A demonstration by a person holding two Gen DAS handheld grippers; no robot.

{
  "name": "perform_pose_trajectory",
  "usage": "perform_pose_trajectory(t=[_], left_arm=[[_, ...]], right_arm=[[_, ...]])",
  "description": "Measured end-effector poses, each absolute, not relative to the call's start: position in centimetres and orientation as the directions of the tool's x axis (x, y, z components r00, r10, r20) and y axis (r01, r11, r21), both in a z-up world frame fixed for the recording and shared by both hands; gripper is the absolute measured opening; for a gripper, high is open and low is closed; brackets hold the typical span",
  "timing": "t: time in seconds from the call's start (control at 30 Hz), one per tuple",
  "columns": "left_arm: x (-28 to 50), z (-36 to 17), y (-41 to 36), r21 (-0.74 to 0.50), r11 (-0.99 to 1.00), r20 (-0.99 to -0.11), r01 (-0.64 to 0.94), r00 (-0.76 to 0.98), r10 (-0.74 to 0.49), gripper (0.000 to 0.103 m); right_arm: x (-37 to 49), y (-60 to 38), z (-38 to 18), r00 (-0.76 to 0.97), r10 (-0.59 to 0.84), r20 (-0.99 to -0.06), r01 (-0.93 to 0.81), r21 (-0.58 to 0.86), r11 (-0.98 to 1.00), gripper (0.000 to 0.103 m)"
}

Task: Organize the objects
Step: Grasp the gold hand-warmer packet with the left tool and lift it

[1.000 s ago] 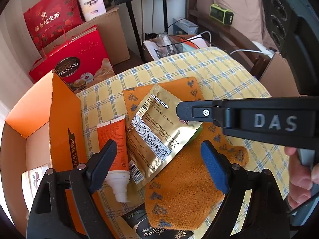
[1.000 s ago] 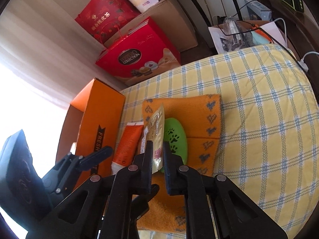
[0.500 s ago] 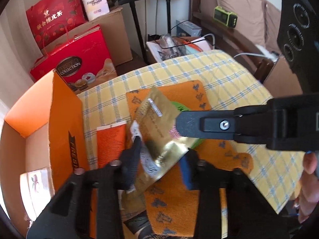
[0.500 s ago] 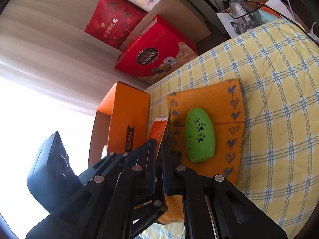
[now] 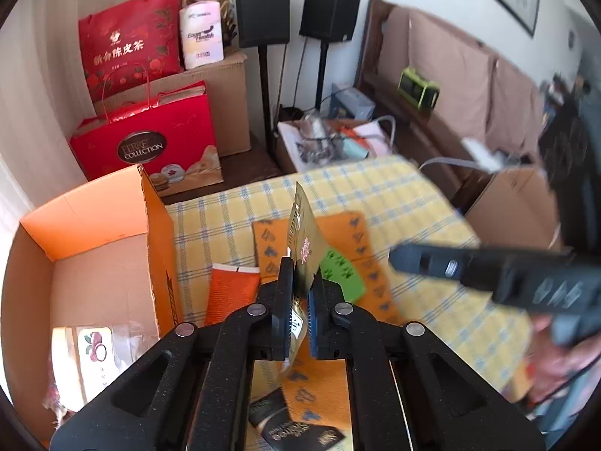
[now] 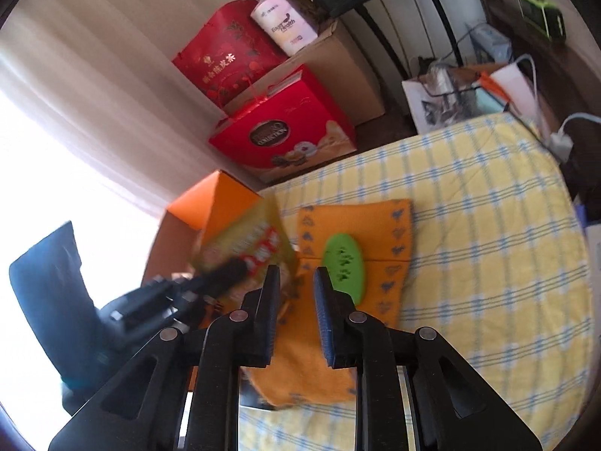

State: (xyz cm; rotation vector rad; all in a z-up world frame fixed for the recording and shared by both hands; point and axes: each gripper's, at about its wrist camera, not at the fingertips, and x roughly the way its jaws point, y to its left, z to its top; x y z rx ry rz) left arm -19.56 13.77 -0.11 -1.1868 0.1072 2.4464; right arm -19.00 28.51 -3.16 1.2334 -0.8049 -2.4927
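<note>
Two grippers work over a bed spread with a yellow checked blanket [image 6: 488,225]. The left gripper [image 5: 299,300] has its jaws closed tight on a gold foil pouch [image 5: 306,240], which stands on edge between the pads and rises clear of the bedding, its upper corner pointing toward the far end of the bed. From the right wrist view the same pouch shows its printed face with red lettering, blurred, held up beside the open orange cardboard box [image 5: 112,248] that sits at the left edge of the bed. The right gripper [image 6: 296,293] has nothing between its pads; its jaws stand a little apart and are opening, with only the orange cloth [image 6: 360,221] showing through the gap. In the left wrist view the right gripper reaches in from the right as a blurred dark bar, a hand [image 5: 559,360] gripping it at the frame edge.

The orange cloth, patterned with small grey-blue figures, lies flat on the blanket. A green oval case [image 6: 343,263] with paw-print cutouts rests on it, just right of the pouch. An orange tube [image 5: 233,289] lies on the blanket between the cloth and the box wall, partly hidden behind the left gripper. A dark packet with pale lettering [image 5: 296,428] lies at the near edge, under the left gripper. Inside the box a white packet with a fruit picture [image 5: 94,345] rests on the floor of the carton
</note>
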Motion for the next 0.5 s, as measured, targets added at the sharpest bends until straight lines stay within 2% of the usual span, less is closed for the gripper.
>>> perform_pose_trajectory(t=[0.07,0.13,0.17,0.23,0.33,0.5], left_arm=[[-19.7,0.7,13.0,-0.184,-0.897,-0.755,-0.403,-0.526,0.391,0.006],[-19.8,1.3,12.1,-0.240,-0.884,-0.740,-0.401,-0.514,0.434,0.006],[-19.8,1.5,11.8,-0.258,-0.881,-0.733,-0.398,-0.514,0.446,0.006],[-19.5,2.1,11.4,-0.271,-0.877,-0.723,-0.398,-0.517,0.458,0.006],[-19.1,2.8,11.0,-0.289,-0.868,-0.711,-0.404,-0.517,0.477,0.006],[-18.5,4.0,9.7,-0.314,-0.862,-0.685,-0.398,-0.534,0.496,0.006]], right_arm=[[-18.5,28.3,-3.3,-0.602,-0.431,-0.672,-0.010,0.546,-0.838,0.022],[-17.8,27.7,-3.4,-0.595,-0.410,-0.691,0.016,0.500,-0.866,0.029],[-17.4,27.2,-3.4,-0.594,-0.389,-0.704,0.028,0.465,-0.885,0.033],[-16.5,26.1,-3.4,-0.592,-0.357,-0.722,0.059,0.403,-0.913,0.036],[-15.7,24.8,-3.5,-0.588,-0.341,-0.733,0.089,0.361,-0.928,0.037],[-15.3,24.0,-3.6,-0.586,-0.358,-0.727,0.102,0.371,-0.923,0.037]])
